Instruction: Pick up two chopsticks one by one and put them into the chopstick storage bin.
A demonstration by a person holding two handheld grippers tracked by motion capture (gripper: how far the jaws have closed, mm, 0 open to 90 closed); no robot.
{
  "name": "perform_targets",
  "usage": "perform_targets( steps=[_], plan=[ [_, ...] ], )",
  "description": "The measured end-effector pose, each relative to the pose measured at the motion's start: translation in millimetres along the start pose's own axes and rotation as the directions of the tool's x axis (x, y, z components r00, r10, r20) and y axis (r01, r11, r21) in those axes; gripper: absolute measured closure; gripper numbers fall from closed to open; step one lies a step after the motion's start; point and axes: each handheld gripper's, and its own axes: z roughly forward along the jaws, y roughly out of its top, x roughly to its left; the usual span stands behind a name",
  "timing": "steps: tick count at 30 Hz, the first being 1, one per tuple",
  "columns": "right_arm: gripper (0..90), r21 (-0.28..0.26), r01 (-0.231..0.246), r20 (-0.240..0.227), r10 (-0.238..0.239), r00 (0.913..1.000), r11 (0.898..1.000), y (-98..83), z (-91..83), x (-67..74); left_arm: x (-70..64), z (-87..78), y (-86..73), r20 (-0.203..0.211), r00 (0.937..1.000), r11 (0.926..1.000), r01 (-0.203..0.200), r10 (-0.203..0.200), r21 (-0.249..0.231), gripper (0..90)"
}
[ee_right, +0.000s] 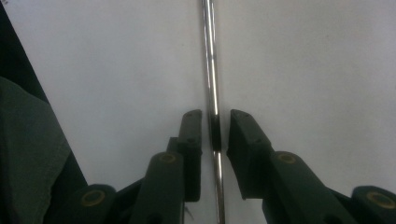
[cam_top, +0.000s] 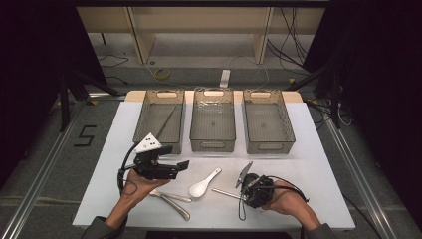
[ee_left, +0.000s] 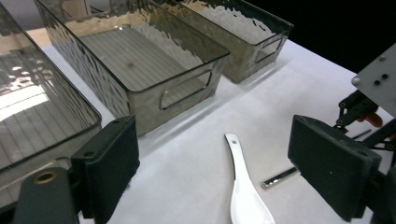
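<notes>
Right hand-held gripper (ee_right: 215, 128) straddles a thin steel rod (ee_right: 210, 56) near the tabletop's (cam_top: 308, 149) front edge; jaws nearly together, contact hard to make out. Rod's near end is cut off, type unclear. Long axis runs left-right along the front edge. Left hand-held gripper (ee_left: 215, 158) spread wide, nothing between, over a white ceramic spoon (ee_left: 245, 196).

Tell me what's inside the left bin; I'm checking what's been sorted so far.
One thin metal rod lies slantwise in the left bin. Its ribbed floor otherwise looks bare; the near wall hides a strip.
</notes>
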Motion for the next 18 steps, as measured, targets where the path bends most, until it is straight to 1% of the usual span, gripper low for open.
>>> perform_targets(
  steps=[4, 6, 8, 11, 12, 14, 17, 18],
  plan=[
    [79.7, 0.011, 0.017, -0.007, -0.017, 0.9998, 1.0, 0.8, 1.1, -0.7, -1.7, 0.5, -1.8, 0.004, 1.0, 1.0, -0.003, 0.003, 0.006, 15.9],
    [80.5, 0.012, 0.018, -0.009, -0.018, 0.9998, 1.0, 0.9, 1.2, -0.6, -2.6, -0.3, -1.7, -0.005, 0.9999, 0.9999, -0.014, 0.014, -0.008, 16.0],
    [82.8, 0.02, 0.022, -0.011, -0.022, 0.9997, 1.0, 1.9, 1.5, 0.0, -2.9, -1.0, -1.2, -0.002, 0.9999, 0.9998, -0.013, 0.013, -0.015, 16.1],
    [84.3, 0.025, 0.012, -0.013, -0.011, 0.9999, 1.0, 3.6, 2.2, 0.5, -3.1, 0.0, -1.9, -0.002, 0.9999, 0.9999, -0.016, 0.016, -0.005, 16.2],
    [84.5, 0.037, 0.027, -0.012, -0.027, 0.9996, 0.999, 3.9, 1.8, -0.1, -3.5, 0.3, -1.9, -0.001, 0.9999, 0.9999, -0.017, 0.017, -0.002, 16.2],
    [84.7, 0.04, 0.021, -0.011, -0.02, 0.9997, 0.999, 4.9, 1.9, 0.6, -4.4, 0.5, -1.9, 0.0, 0.9998, 0.9998, -0.018, 0.018, -0.004, 16.1],
    [85.7, 0.062, 0.035, -0.009, -0.035, 0.9993, 0.997, 7.4, 2.0, 0.9, -4.9, 0.6, -1.8, -0.001, 0.9998, 0.9998, -0.019, 0.019, -0.005, 16.2],
    [85.7, 0.062, 0.035, -0.009, -0.035, 0.9993, 0.997, 7.4, 2.0, 0.9, -4.9, 0.8, -1.9, -0.001, 0.9998, 0.9998, -0.019, 0.019, -0.005, 16.2]
  ],
)
